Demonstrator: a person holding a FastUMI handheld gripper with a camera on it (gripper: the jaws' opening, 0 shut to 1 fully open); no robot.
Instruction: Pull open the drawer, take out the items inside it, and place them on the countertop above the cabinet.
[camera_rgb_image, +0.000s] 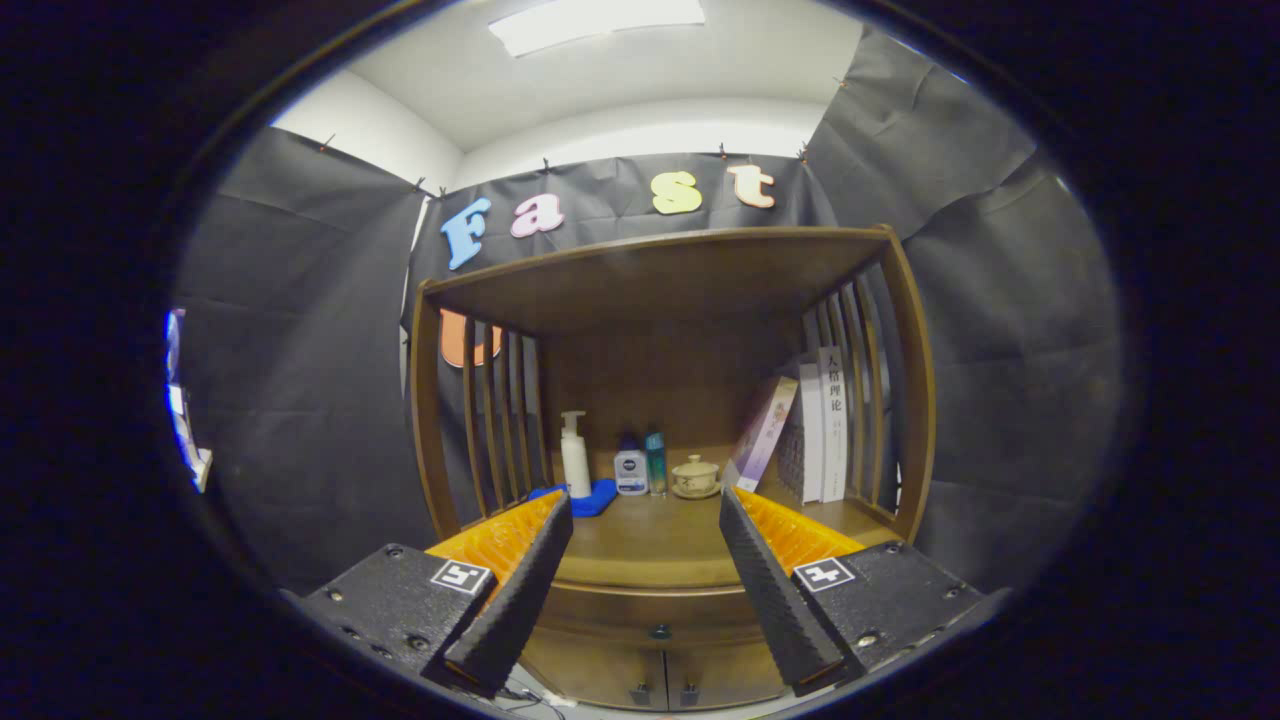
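Note:
A brown wooden cabinet stands ahead of me against the booth wall. Its countertop lies just beyond my fingers, under a shelf roof with slatted sides. Below the countertop edge sits the closed drawer front with a small dark knob in its middle. Under it are two small doors with handles. My gripper is open, its fingers spread wide on either side of the countertop's front, with nothing between them. The drawer's contents are hidden.
On the countertop at the back stand a white pump bottle on a blue cloth, two small bottles, and a lidded cup on a saucer. Several books lean at the back right.

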